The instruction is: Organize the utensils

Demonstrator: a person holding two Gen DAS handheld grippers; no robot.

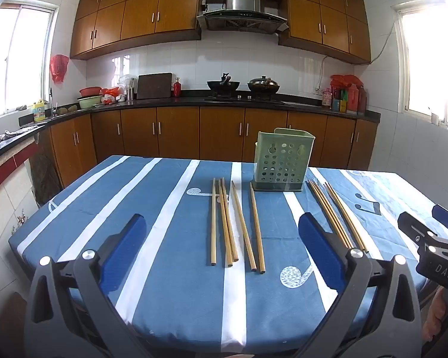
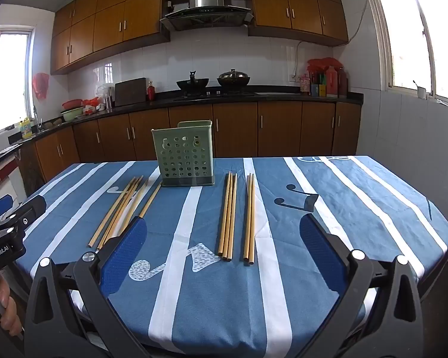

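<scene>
A green perforated utensil holder (image 1: 280, 161) stands upright toward the far side of the table; it also shows in the right wrist view (image 2: 184, 155). Several wooden chopsticks (image 1: 234, 223) lie flat in front of it on its left, and another group of chopsticks (image 1: 336, 216) lies on its right. In the right wrist view the same groups appear as the left chopsticks (image 2: 124, 207) and the right chopsticks (image 2: 236, 216). My left gripper (image 1: 221, 231) is open and empty, near the left group. My right gripper (image 2: 222, 232) is open and empty, near the right group.
The table has a blue cloth with white stripes (image 1: 176, 208), its near edge just below the grippers. The other gripper shows at the right edge of the left view (image 1: 433, 238) and the left edge of the right view (image 2: 12, 223). Kitchen counters and cabinets stand behind.
</scene>
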